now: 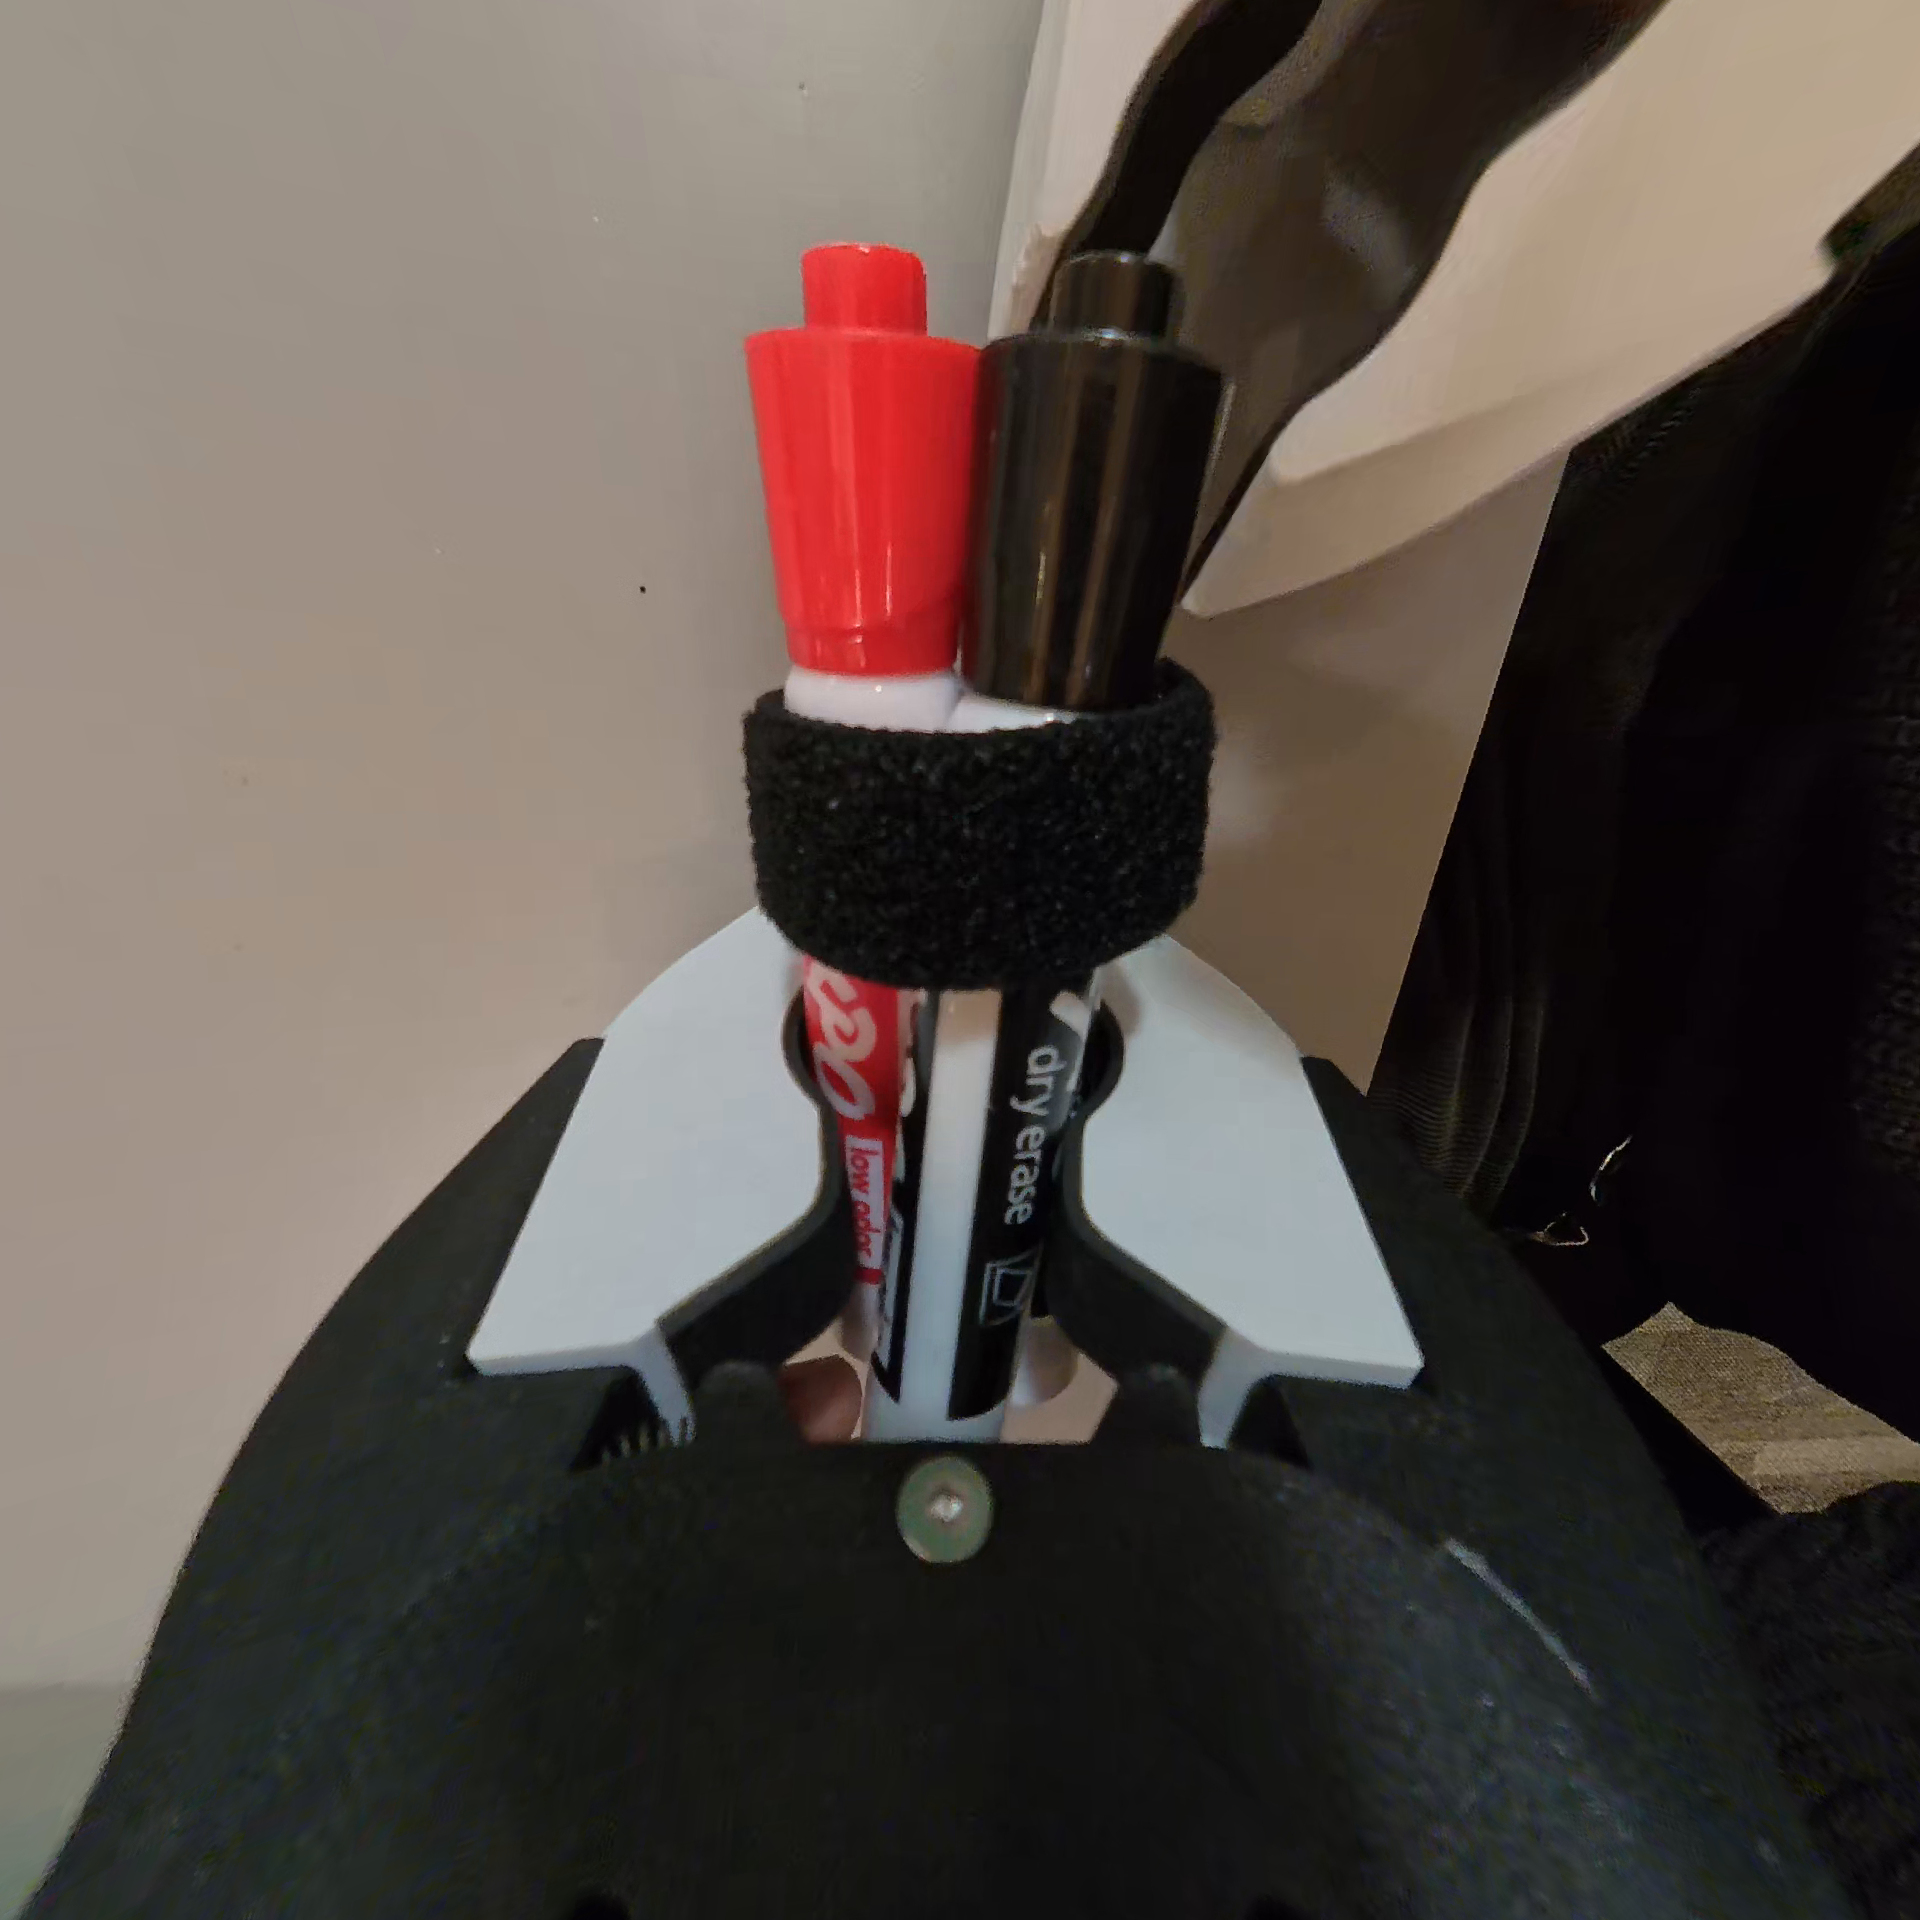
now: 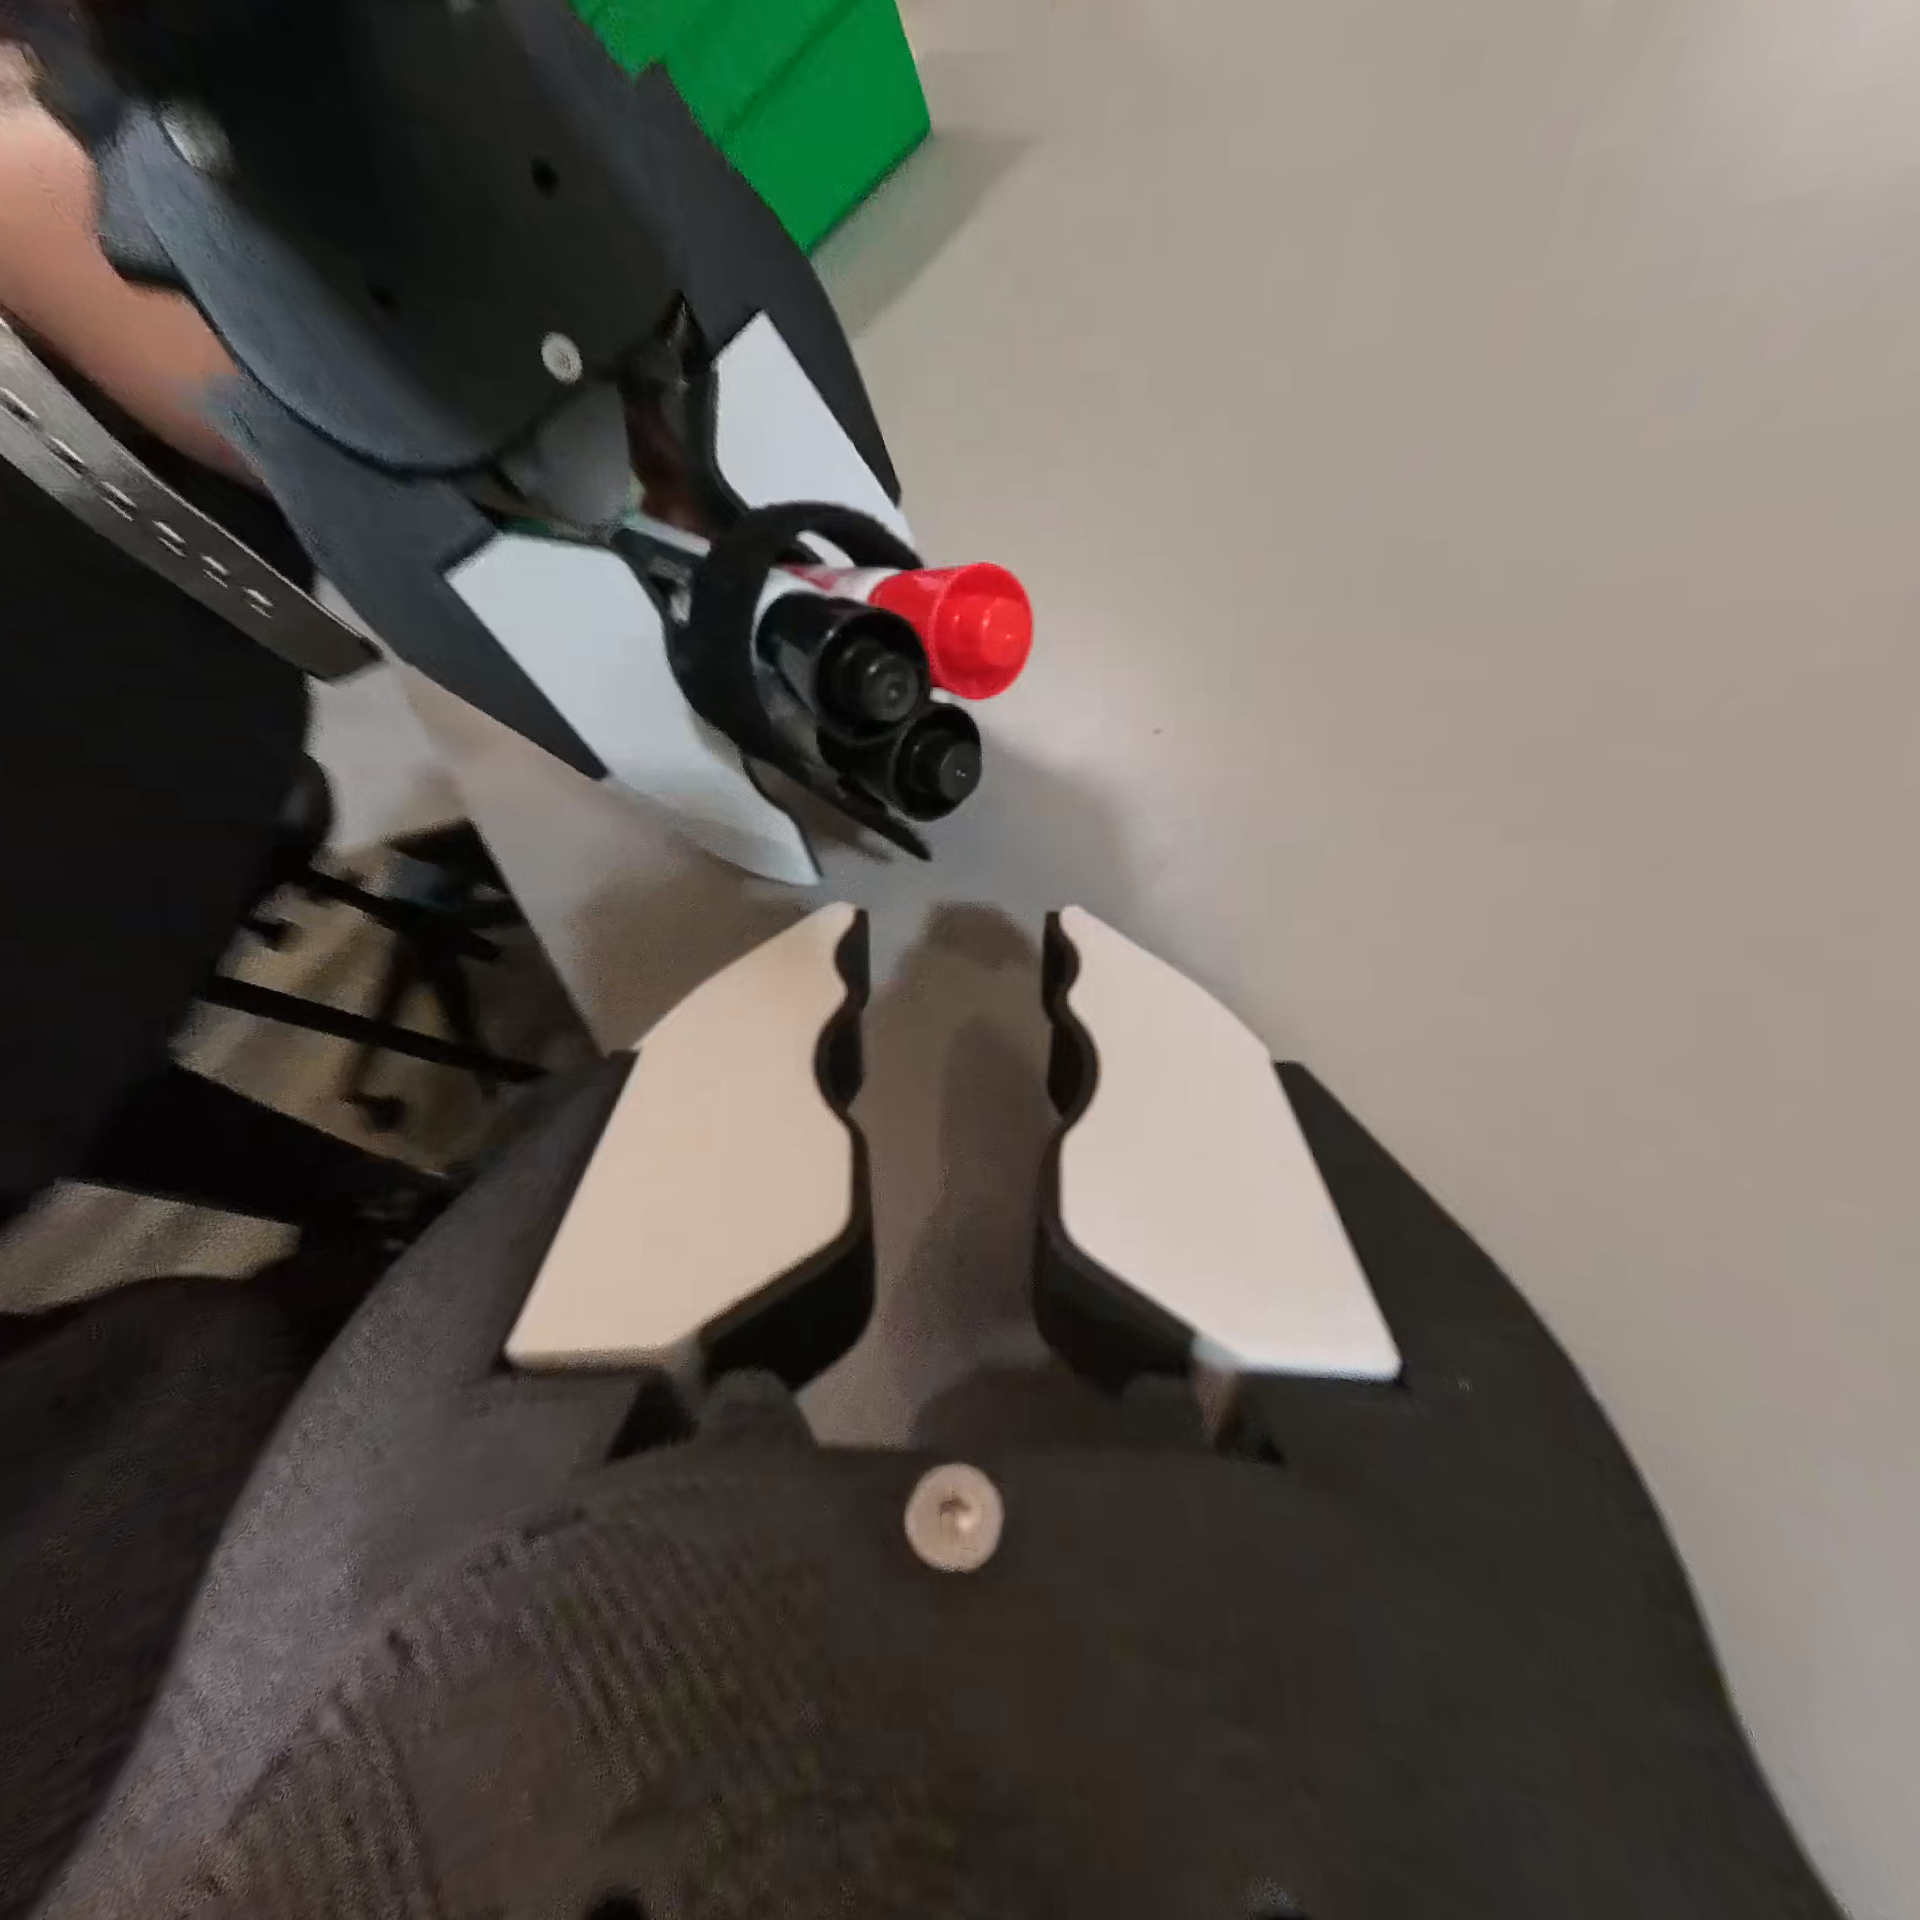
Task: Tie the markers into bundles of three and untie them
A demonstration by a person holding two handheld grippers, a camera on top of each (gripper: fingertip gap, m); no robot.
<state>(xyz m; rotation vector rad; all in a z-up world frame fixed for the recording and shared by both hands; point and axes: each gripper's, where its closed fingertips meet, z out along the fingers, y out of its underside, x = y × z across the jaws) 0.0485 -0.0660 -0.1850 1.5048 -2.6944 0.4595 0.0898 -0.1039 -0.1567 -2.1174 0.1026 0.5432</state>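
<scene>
A bundle of three markers (image 1: 977,644) has one red cap (image 1: 857,488) and two black caps (image 1: 1096,520). A black hook-and-loop strap (image 1: 977,831) is wrapped around it just below the caps. My left gripper (image 1: 951,997) is shut on the marker barrels below the strap and holds the bundle above the table. In the right wrist view the bundle (image 2: 904,675) points cap-first toward the camera, with the strap (image 2: 727,623) looped around it. My right gripper (image 2: 954,920) is open and empty, a little below and in front of the bundle's caps.
A beige table (image 2: 1455,727) lies under both grippers. A green box (image 2: 810,114) stands at its far end. Dark fabric (image 1: 1662,831) hangs at the right in the left wrist view. A chair base (image 2: 343,987) shows beyond the table's left edge. My hands' fingertips stand some 7 cm from each other.
</scene>
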